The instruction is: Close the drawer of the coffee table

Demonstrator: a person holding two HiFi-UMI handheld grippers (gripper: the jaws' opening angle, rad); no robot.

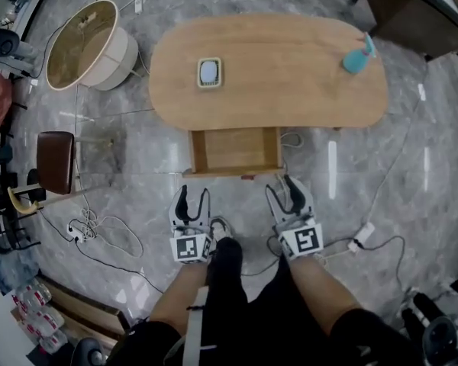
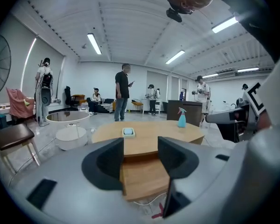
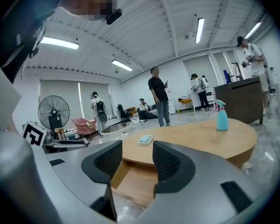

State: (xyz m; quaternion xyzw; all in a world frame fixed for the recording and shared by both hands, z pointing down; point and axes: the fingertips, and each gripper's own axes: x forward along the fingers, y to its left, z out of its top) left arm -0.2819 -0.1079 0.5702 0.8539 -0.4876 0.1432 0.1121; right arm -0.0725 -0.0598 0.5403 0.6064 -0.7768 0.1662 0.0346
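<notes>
Two grippers low centre: left gripper and right gripper, jaws wide, empty. Drawer stands open under coffee table.

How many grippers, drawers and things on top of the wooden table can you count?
Grippers: 2, the left gripper and the right gripper, both open
Drawer, pulled out: 1
Spray bottle: 1
Square dish: 1
Total: 5
</notes>
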